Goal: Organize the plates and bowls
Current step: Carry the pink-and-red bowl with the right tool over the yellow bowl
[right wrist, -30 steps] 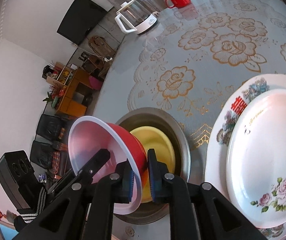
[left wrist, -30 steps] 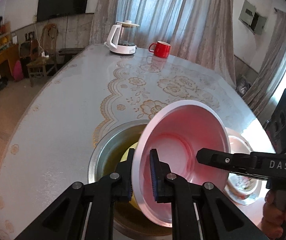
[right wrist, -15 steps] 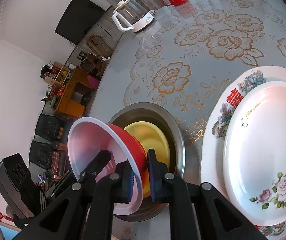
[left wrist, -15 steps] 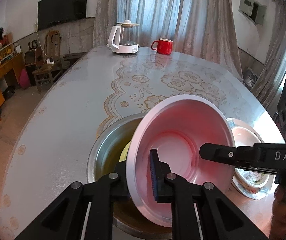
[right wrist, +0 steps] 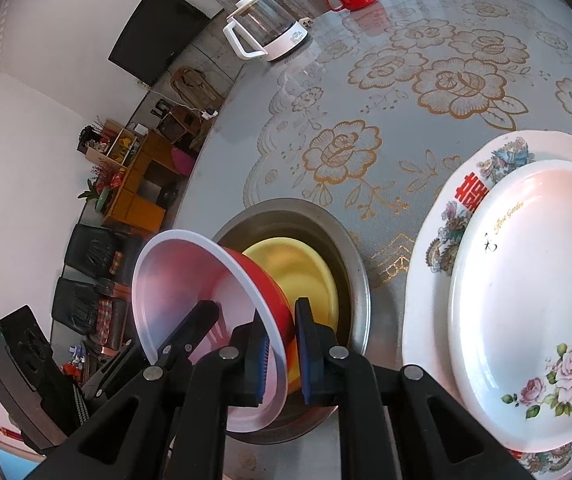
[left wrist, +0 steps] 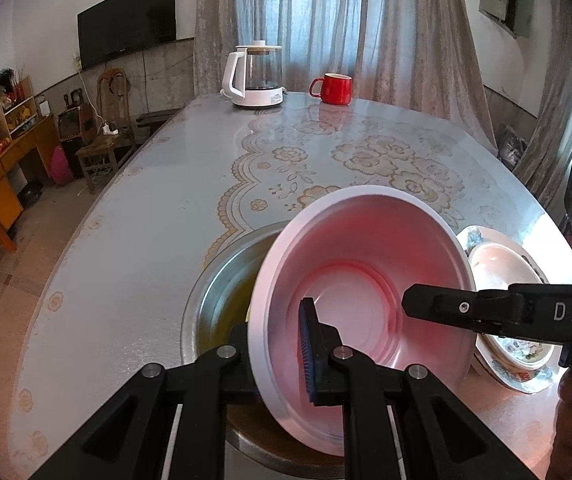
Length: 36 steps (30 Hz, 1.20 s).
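A red bowl with a white-pink inside (left wrist: 366,280) (right wrist: 189,292) is held tilted above a steel basin (left wrist: 213,300) (right wrist: 350,248) that holds a yellow bowl (right wrist: 302,276). My left gripper (left wrist: 281,348) is shut on the bowl's near rim. My right gripper (right wrist: 281,352) is shut on its opposite rim; one of its fingers (left wrist: 446,308) reaches in from the right in the left wrist view. Two stacked plates, a white rose plate (right wrist: 526,300) on a larger flowered plate (right wrist: 466,184), lie right of the basin.
A round table with a gold-flower cloth (left wrist: 326,152) carries a white kettle (left wrist: 255,76) and a red mug (left wrist: 334,88) at its far edge. Chairs, shelves and a wall TV stand beyond the table's left side.
Both grippers have kept their hold on the red bowl. It has tilted a little more upright and shifted slightly over the basin.
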### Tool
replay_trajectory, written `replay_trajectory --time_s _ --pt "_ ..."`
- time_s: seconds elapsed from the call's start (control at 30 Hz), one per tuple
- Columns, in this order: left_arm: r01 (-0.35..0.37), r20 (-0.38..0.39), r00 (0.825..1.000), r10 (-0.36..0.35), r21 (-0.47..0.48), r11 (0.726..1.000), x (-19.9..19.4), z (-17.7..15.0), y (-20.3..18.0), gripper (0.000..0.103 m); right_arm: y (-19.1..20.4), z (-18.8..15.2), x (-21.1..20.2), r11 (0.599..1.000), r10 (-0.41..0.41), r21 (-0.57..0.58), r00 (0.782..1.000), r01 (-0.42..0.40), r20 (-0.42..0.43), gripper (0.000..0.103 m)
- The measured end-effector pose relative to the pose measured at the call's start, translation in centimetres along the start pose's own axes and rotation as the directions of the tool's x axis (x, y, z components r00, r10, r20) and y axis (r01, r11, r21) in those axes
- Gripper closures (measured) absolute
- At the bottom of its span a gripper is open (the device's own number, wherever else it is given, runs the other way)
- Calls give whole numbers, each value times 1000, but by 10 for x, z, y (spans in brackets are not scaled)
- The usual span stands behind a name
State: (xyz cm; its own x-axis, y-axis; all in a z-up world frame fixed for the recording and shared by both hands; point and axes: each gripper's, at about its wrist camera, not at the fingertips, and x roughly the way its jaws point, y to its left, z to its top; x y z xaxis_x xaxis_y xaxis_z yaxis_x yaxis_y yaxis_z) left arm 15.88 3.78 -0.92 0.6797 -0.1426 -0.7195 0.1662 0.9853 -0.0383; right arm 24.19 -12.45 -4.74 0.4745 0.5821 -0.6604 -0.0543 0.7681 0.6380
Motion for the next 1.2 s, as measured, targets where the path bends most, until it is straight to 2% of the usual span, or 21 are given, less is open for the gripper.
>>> replay_trajectory --time_s 0.83,1.2 --pt "-38 2 999 38 22 999 3 0 -3 89 -2 -2 2 1000 -8 -2 1000 8 -13 90" --pt "-24 -23 999 24 20 1000 12 -2 -5 88 1 -4 0 999 -40 -16 999 40 -2 90"
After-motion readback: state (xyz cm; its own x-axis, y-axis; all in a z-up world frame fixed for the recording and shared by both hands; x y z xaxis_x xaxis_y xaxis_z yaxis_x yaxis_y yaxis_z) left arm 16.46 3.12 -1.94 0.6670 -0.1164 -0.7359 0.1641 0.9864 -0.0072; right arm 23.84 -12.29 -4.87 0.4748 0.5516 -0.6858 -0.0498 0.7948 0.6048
